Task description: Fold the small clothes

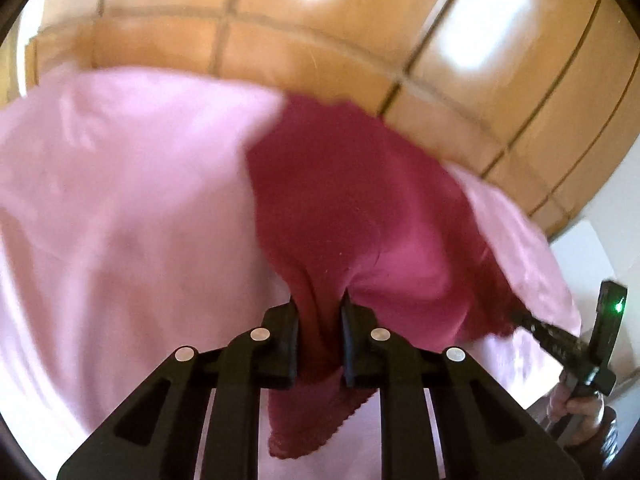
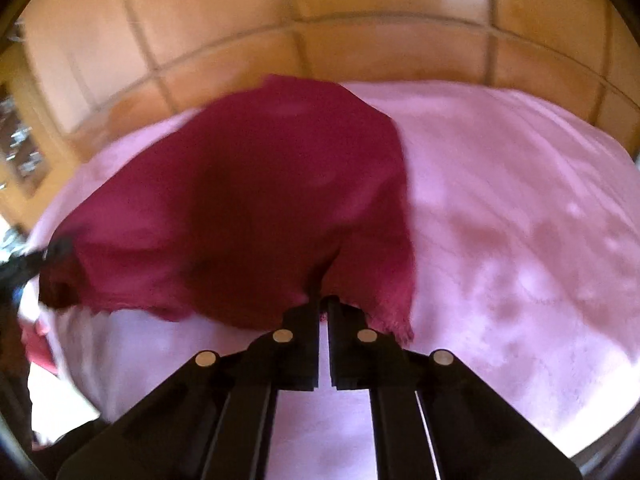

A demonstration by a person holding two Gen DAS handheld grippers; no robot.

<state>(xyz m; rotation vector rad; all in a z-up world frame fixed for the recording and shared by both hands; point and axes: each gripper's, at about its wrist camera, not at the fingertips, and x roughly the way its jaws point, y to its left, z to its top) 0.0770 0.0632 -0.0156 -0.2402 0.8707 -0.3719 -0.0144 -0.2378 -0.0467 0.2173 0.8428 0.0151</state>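
Observation:
A dark magenta garment (image 1: 344, 216) with a scalloped lace edge hangs stretched between both grippers above a pink cloth-covered surface (image 1: 120, 200). My left gripper (image 1: 319, 304) is shut on a bunched corner of it; the lace hem hangs below the fingers. My right gripper (image 2: 324, 304) is shut on the garment's (image 2: 248, 200) near edge. In the left wrist view the right gripper (image 1: 524, 316) shows at the far right, held by a hand, pinching the other end. In the right wrist view the left gripper (image 2: 52, 252) shows blurred at the far left edge.
The pink cloth (image 2: 500, 220) covers the work surface. Beyond it lies an orange tiled floor (image 1: 320, 40) with dark grout lines. A white object (image 1: 580, 256) stands at the right edge. Something red (image 2: 38, 344) lies at the left edge.

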